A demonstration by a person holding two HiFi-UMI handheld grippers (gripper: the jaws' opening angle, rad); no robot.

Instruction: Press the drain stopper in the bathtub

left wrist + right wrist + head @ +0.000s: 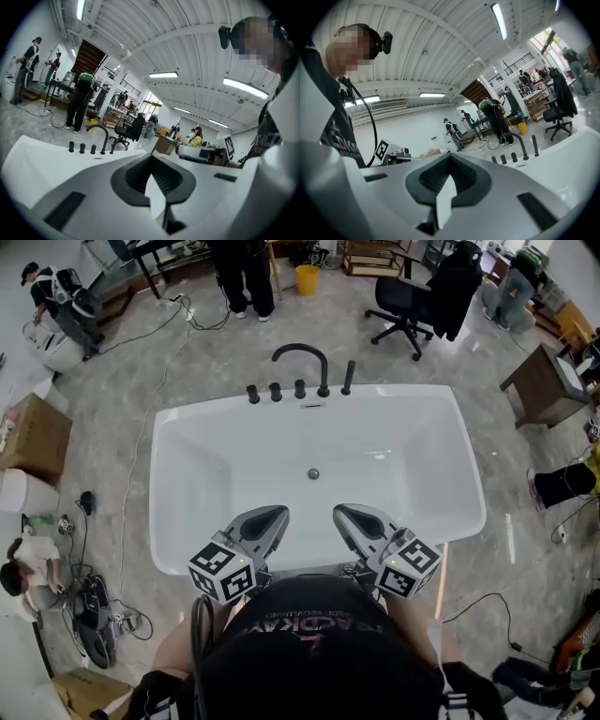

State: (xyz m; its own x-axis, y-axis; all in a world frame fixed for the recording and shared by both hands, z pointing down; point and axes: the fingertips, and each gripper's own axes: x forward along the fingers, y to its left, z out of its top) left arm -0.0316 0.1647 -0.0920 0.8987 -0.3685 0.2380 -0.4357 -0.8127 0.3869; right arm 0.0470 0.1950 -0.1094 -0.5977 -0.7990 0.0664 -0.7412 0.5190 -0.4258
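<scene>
A white bathtub (187, 442) fills the middle of the head view. Its small round metal drain stopper (313, 473) sits on the tub floor, centred. My left gripper (272, 517) and right gripper (345, 515) hover side by side over the tub's near end, tips pointing toward the drain and short of it. Both are shut with nothing between the jaws. In the left gripper view the left gripper (151, 158) has its dark pads meeting; the right gripper (450, 158) looks the same in its own view. The stopper is hidden in both gripper views.
A black arched faucet (302, 360) with several black knobs stands on the tub's far rim, also seen as the faucet (99, 134) and the faucet (514, 139). A black office chair (412, 306) and people stand beyond. Cables and boxes (33, 437) lie on the floor at left.
</scene>
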